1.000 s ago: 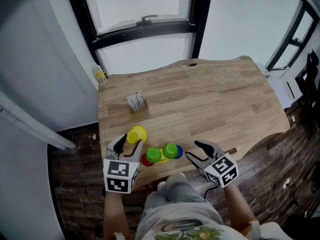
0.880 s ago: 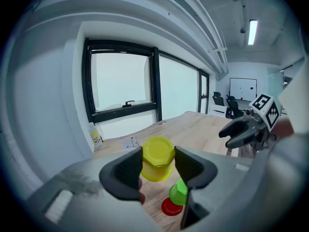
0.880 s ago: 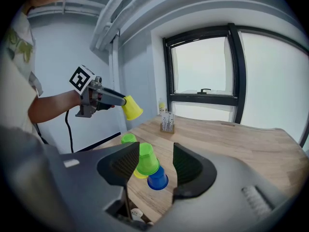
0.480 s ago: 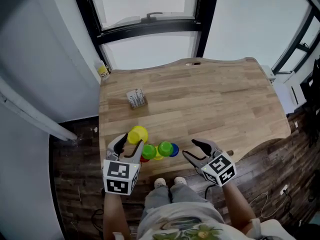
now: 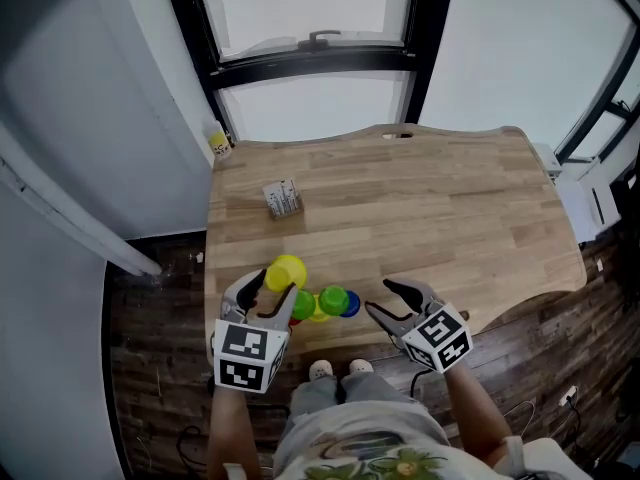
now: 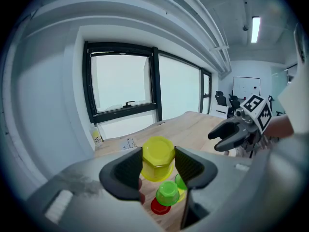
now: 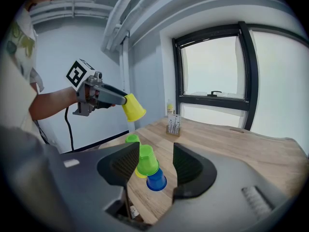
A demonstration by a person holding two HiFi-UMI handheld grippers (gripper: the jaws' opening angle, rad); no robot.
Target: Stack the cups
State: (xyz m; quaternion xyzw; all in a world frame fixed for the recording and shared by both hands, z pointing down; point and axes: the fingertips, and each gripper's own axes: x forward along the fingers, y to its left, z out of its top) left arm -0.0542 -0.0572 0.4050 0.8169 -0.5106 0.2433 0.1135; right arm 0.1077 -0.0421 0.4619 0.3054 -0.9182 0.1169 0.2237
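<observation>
My left gripper (image 5: 272, 286) is shut on a yellow cup (image 5: 287, 271), held upside down in the air above the table's near left part; the cup (image 6: 157, 158) sits squarely between the pads. Below and to the right stand a green cup on a red one (image 5: 303, 305) and a green cup on a blue one (image 5: 337, 300), with a yellow cup (image 5: 320, 314) between them. My right gripper (image 5: 377, 298) hovers open just right of the cluster, nothing between its pads. In the right gripper view the green-on-blue pair (image 7: 147, 162) stands beyond the jaws.
A small card holder (image 5: 283, 198) stands on the wooden table (image 5: 450, 208) toward the far left. A yellow bottle (image 5: 219, 144) sits at the window corner. The cups are close to the table's near edge (image 5: 330, 340). A window runs behind the table.
My left gripper has carried the yellow cup slightly to the right, closer above the green-on-red pair. The right gripper has hardly moved.
</observation>
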